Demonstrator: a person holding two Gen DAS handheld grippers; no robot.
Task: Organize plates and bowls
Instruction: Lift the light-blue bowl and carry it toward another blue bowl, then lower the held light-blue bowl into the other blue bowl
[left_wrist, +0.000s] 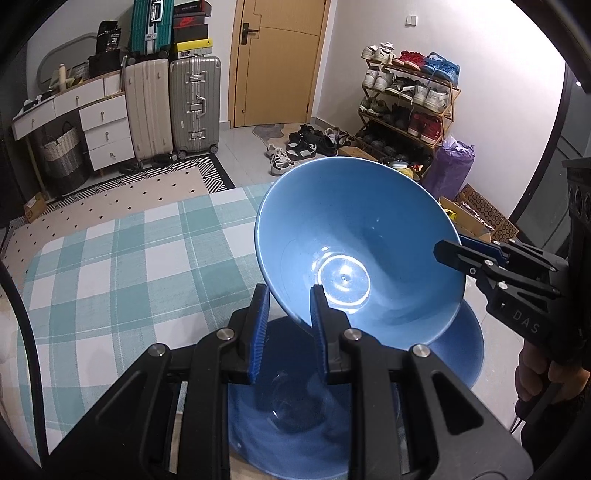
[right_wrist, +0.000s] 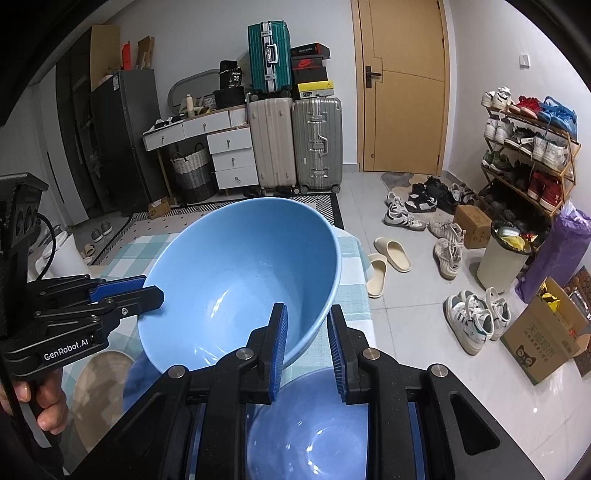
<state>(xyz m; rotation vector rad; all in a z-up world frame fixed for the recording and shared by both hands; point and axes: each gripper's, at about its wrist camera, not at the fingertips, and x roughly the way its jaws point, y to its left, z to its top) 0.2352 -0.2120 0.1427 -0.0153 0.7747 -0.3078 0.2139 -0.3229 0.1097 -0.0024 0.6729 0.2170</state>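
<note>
A light blue bowl (left_wrist: 354, 243) hangs tilted in the air, held by both grippers at opposite rims; it also shows in the right wrist view (right_wrist: 240, 280). My left gripper (left_wrist: 288, 295) straddles its near rim with the jaws a little apart around it. My right gripper (right_wrist: 306, 314) straddles the other rim the same way, and it shows from the side in the left wrist view (left_wrist: 448, 249). Below the held bowl sits another blue bowl (left_wrist: 295, 406), which the right wrist view (right_wrist: 310, 428) also shows, on a darker blue plate (left_wrist: 461, 343).
A table with a teal checked cloth (left_wrist: 129, 266) lies under the bowls. A tan plate (right_wrist: 96, 391) lies at left on it. On the floor beyond are suitcases (left_wrist: 192, 103), a shoe rack (left_wrist: 406, 107), loose shoes (right_wrist: 447, 254) and cardboard boxes (right_wrist: 543, 339).
</note>
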